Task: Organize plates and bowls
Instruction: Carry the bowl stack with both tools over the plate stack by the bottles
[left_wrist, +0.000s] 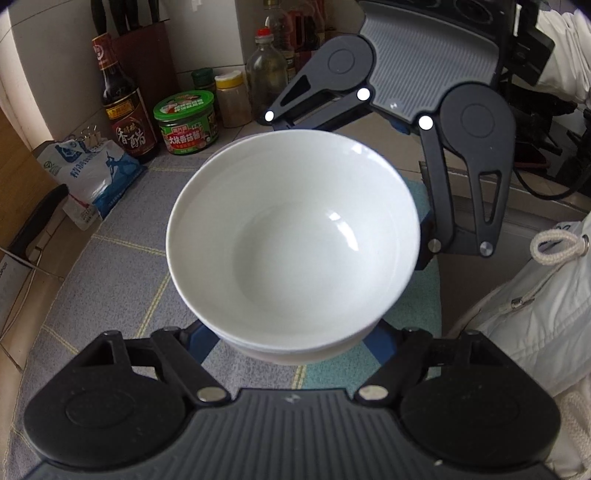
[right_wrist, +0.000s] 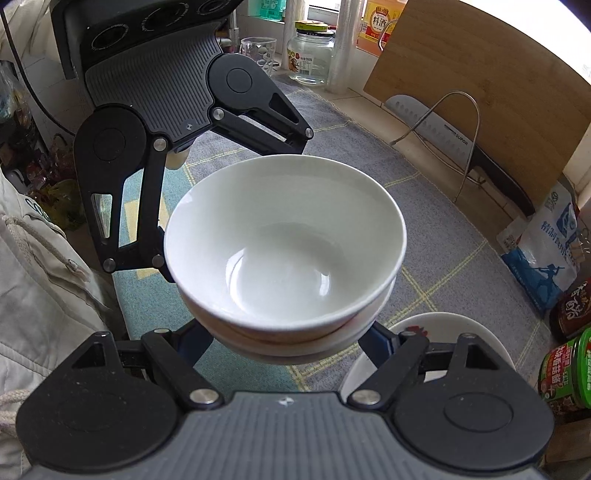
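Note:
A stack of white bowls (left_wrist: 291, 236) hangs above the grey checked mat (left_wrist: 122, 229), with both grippers on it from opposite sides. My left gripper (left_wrist: 291, 343) is shut on the lower bowls, its blue fingers (left_wrist: 201, 341) running under the rim on either side. Opposite it, my right gripper (right_wrist: 291, 347) is shut on the same stack of white bowls (right_wrist: 284, 243), its fingertips hidden beneath. Another white bowl (right_wrist: 439, 328) with a red print stands on the mat below the right gripper.
A dark vinegar bottle (left_wrist: 125, 107), green-lidded jar (left_wrist: 186, 122), spice jars and a salt bag (left_wrist: 88, 170) line the wall. A cutting board (right_wrist: 480, 92) and a knife (right_wrist: 461, 144) lean in a wire rack. A glass jar (right_wrist: 310, 55) and a cup stand behind. A white jacket (left_wrist: 535, 314) is close by.

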